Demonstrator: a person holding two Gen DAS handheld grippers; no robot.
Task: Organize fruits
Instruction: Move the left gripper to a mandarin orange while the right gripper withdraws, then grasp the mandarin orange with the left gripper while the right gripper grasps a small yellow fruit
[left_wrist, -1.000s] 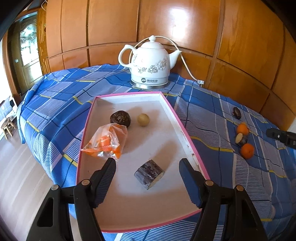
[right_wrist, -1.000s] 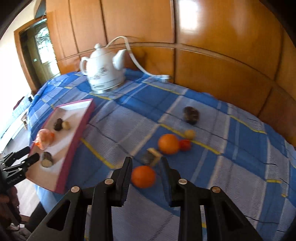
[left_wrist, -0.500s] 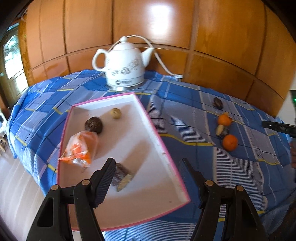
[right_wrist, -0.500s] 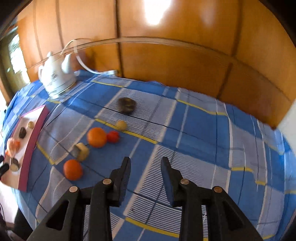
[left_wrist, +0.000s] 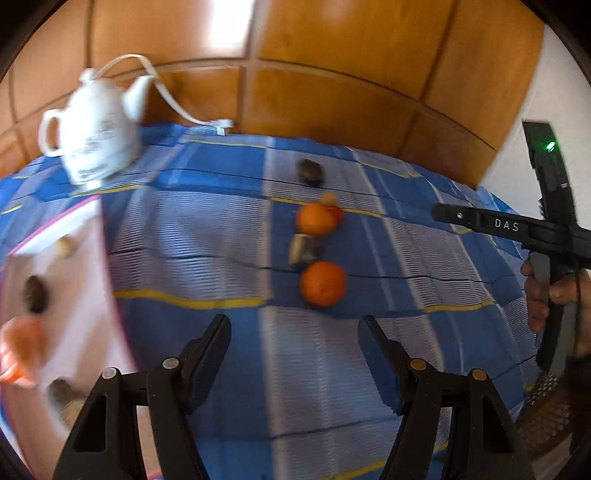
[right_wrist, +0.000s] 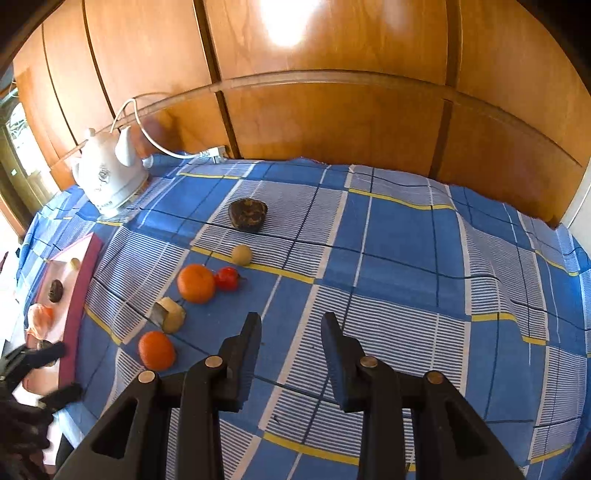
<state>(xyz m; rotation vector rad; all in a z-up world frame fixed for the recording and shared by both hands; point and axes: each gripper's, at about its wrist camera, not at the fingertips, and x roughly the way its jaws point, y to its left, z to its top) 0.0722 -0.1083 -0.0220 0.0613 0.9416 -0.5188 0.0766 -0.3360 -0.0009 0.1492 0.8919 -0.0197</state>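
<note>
On the blue checked cloth lie a near orange, a cut brown-and-cream piece, a far orange, a small red fruit, a small yellowish ball and a dark wrinkled fruit. My left gripper is open and empty, just short of the near orange. My right gripper is open and empty over bare cloth, right of the fruits. The pink-rimmed white tray at the left holds an orange bag, a dark fruit and a small ball.
A white kettle with its cord stands at the back left against the wooden wall. The right gripper's handle and the hand show at the left wrist view's right edge. The left gripper shows by the tray.
My left gripper has swung right, from over the tray to face the fruits on the cloth. My right gripper has drawn back to the right, away from the near orange.
</note>
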